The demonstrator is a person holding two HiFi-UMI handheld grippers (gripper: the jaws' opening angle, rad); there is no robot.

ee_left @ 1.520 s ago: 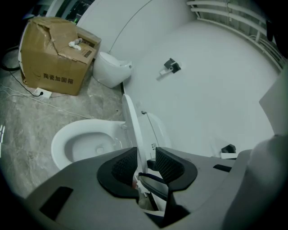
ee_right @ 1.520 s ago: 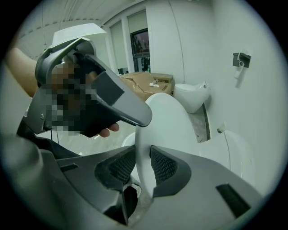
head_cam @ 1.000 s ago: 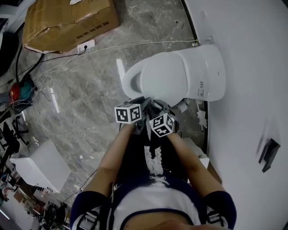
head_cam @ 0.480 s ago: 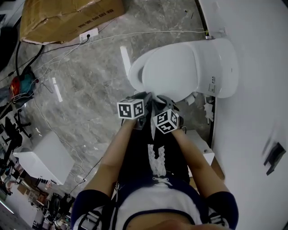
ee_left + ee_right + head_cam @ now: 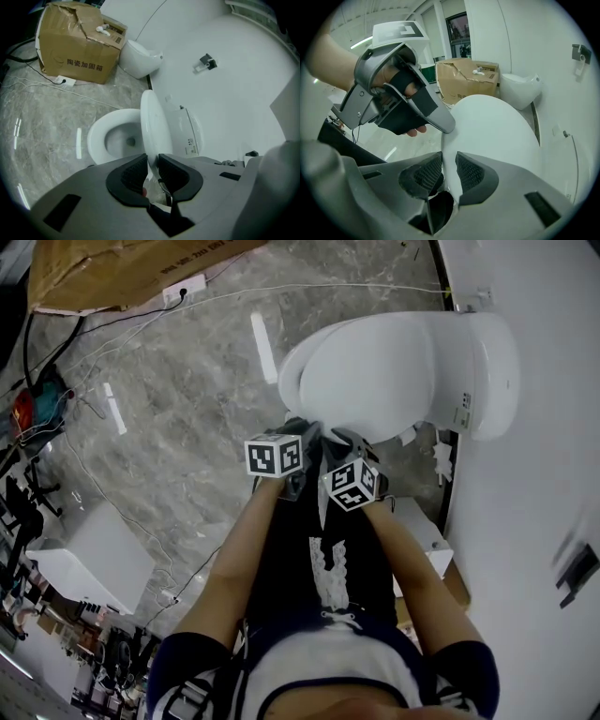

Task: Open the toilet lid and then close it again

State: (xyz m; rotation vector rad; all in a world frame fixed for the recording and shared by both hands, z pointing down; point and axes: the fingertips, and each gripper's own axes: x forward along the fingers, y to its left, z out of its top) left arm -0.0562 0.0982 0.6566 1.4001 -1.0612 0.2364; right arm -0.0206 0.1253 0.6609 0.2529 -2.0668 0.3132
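Observation:
The white toilet lid [image 5: 375, 371] stands partly raised over the bowl [image 5: 112, 138], and both grippers hold its front edge. In the left gripper view the lid [image 5: 154, 126] runs edge-on into my left gripper [image 5: 153, 164]. Its jaws have just been closing, and the lid's rim is between the pads. My right gripper [image 5: 449, 164] is shut on the same rim of the lid [image 5: 492, 126], beside the left gripper [image 5: 440, 123]. From the head view the left gripper [image 5: 298, 429] and right gripper [image 5: 342, 439] sit close together.
A torn cardboard box [image 5: 77, 44] and a white wall-hung fixture [image 5: 140, 58] stand beyond the toilet. Cables and a power strip [image 5: 183, 290] cross the marble floor. A white box [image 5: 84, 568] sits on the floor at the left. The white wall [image 5: 534, 521] runs along the right.
The lid has come lower over the bowl, so less of the bowl shows beside it. Both grippers went down with it, staying on its front edge.

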